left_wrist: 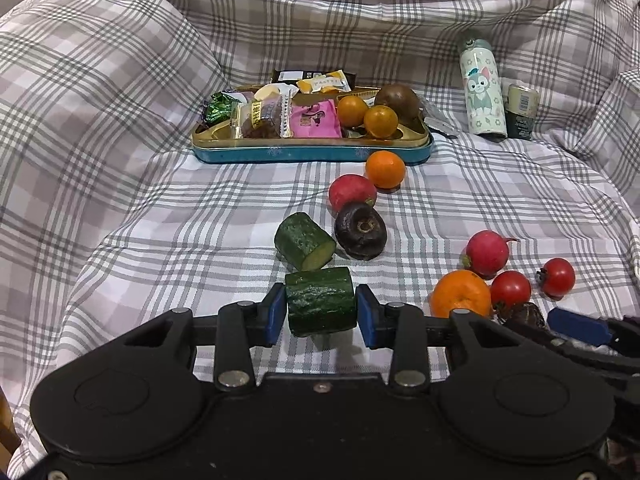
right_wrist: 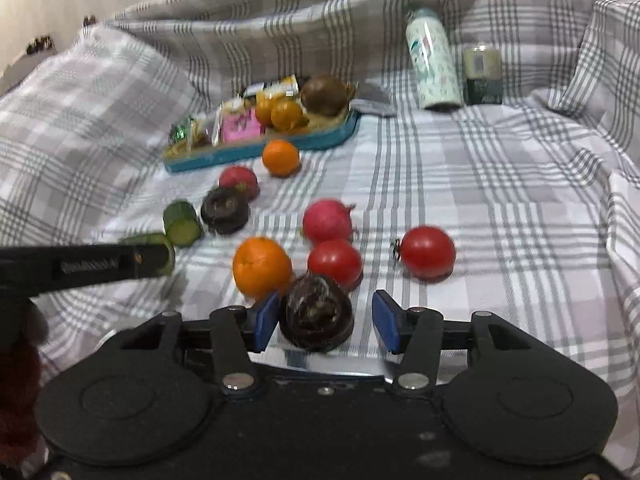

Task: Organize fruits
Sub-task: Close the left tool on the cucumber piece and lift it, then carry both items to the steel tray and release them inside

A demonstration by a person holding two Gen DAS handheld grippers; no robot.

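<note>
In the left wrist view my left gripper (left_wrist: 321,313) is shut on a short dark green cucumber piece (left_wrist: 322,304), its blue pads pressed against both sides. A second cucumber piece (left_wrist: 306,246) lies just beyond, beside a dark brown round fruit (left_wrist: 360,230). My right gripper (right_wrist: 326,324) stands open around another dark round fruit (right_wrist: 316,318); the left pad touches it and a gap shows on the right. An orange (right_wrist: 262,266), two tomatoes (right_wrist: 335,262) and a red radish (right_wrist: 327,220) lie close ahead. The right wrist view is blurred.
A blue tin tray (left_wrist: 312,153) at the back holds snack packets, two oranges and a brown fruit. An orange (left_wrist: 385,169) and a radish (left_wrist: 352,192) lie before it. A cartoon bottle (left_wrist: 482,88) and a small jar (left_wrist: 522,112) stand back right. Raised checked cloth surrounds everything.
</note>
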